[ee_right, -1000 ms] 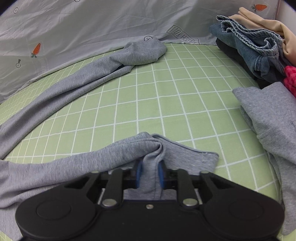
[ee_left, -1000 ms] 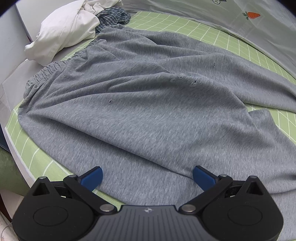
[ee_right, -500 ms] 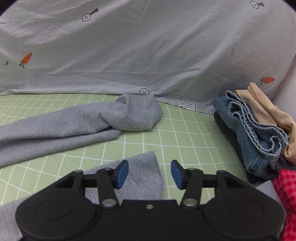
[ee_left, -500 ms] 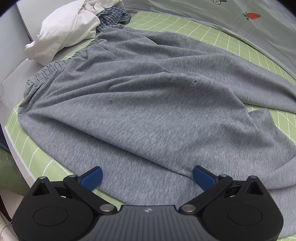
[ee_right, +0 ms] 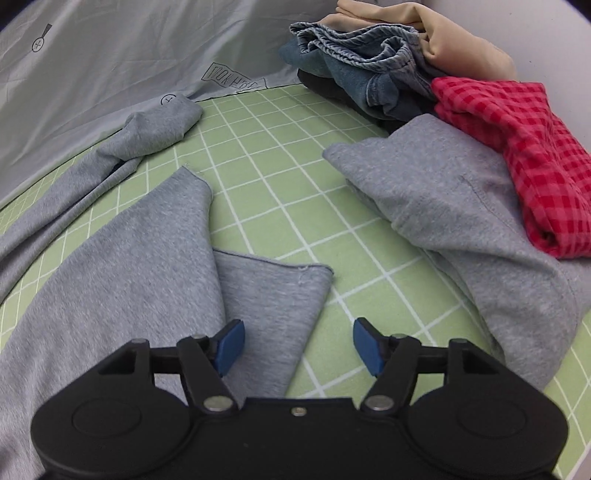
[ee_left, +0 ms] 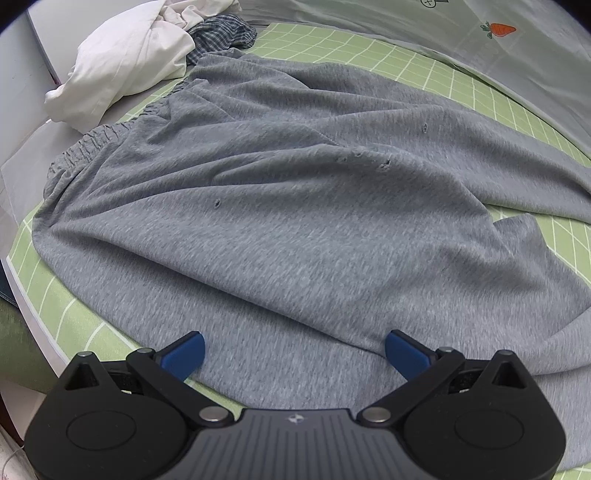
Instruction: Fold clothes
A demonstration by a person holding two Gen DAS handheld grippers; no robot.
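Grey sweatpants spread over green checked mat, filling centre of left wrist view; elastic waistband at upper left, beside white cloth. Left gripper at lower frame, blue fingers wide apart, empty. Right gripper likewise parted, grasping nothing, above a loose leg end. Folded grey garment, red checked cloth, jeans at right and upper right.

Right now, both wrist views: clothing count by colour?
Grey: 2, sweatpants, folded top
White: 1, bundle
Dark plaid: 1
Blue denim: 1
Beige: 1
Red check: 1
Total: 7
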